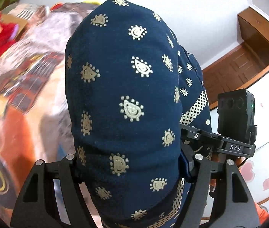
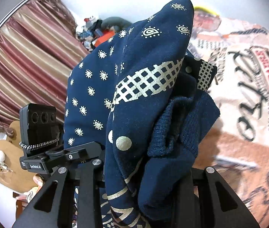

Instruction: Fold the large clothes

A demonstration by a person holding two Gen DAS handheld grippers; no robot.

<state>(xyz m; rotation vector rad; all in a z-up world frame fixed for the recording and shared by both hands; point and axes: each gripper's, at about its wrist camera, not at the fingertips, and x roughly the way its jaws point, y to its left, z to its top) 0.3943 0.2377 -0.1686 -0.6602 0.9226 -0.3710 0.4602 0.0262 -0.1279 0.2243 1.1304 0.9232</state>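
So the left gripper (image 1: 128,163) is clamped on the navy paisley garment (image 1: 123,95), which bunches up high between its fingers. Over on the right, the right gripper (image 2: 144,172) grips the same navy cloth (image 2: 134,87), held up above the printed bedspread (image 2: 248,87).

A printed blanket (image 2: 248,87) in cream and rust, with black lettering and a red banner, fills the right side of the right wrist view; in the left wrist view it appears blurred at the left (image 1: 20,87). Striped maroon and gold curtains (image 2: 24,60) hang at upper left of the right wrist view, with a pile of clutter (image 2: 96,32) beside them. A wooden cabinet (image 1: 248,47) stands at the right of the left wrist view, against a white wall (image 1: 191,9).
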